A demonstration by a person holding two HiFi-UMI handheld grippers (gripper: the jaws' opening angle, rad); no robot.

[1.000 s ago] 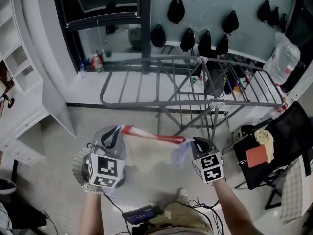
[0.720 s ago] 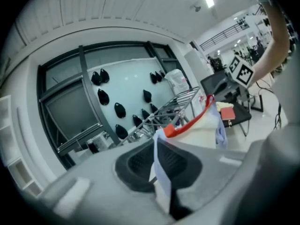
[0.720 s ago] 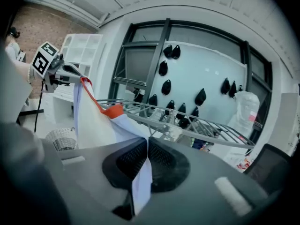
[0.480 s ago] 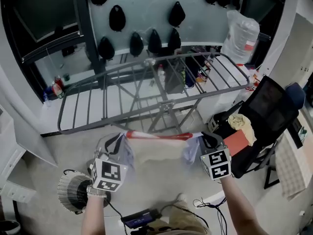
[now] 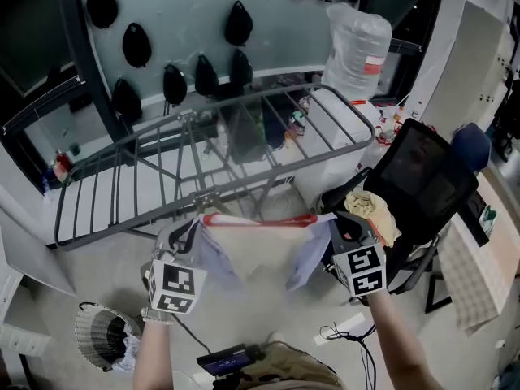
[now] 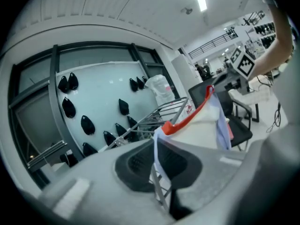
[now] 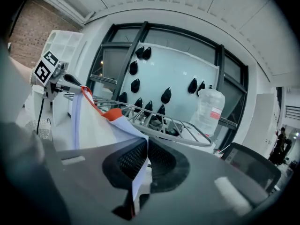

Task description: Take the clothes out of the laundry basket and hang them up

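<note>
A pale garment (image 5: pixel 258 250) with a red edge hangs stretched between both grippers, just in front of the grey drying rack (image 5: pixel 244 140). My left gripper (image 5: pixel 188 236) is shut on its left corner, and the cloth (image 6: pixel 161 139) runs out from between the jaws. My right gripper (image 5: pixel 337 226) is shut on the other corner, where the fabric (image 7: pixel 129 125) passes through the pads. The laundry basket (image 5: pixel 101 338) stands on the floor at the lower left, behind my left arm.
A black office chair (image 5: pixel 414 189) with yellow cloth on its seat stands close to my right gripper. A large water bottle (image 5: pixel 355 43) sits past the rack's right end. Dark objects hang on the glass wall behind. Cables and a small device lie by my feet.
The view has swung right, so the rack and chair sit further left and the basket has slid toward the lower left. Both grippers keep the garment stretched and have risen closer to the rack.
</note>
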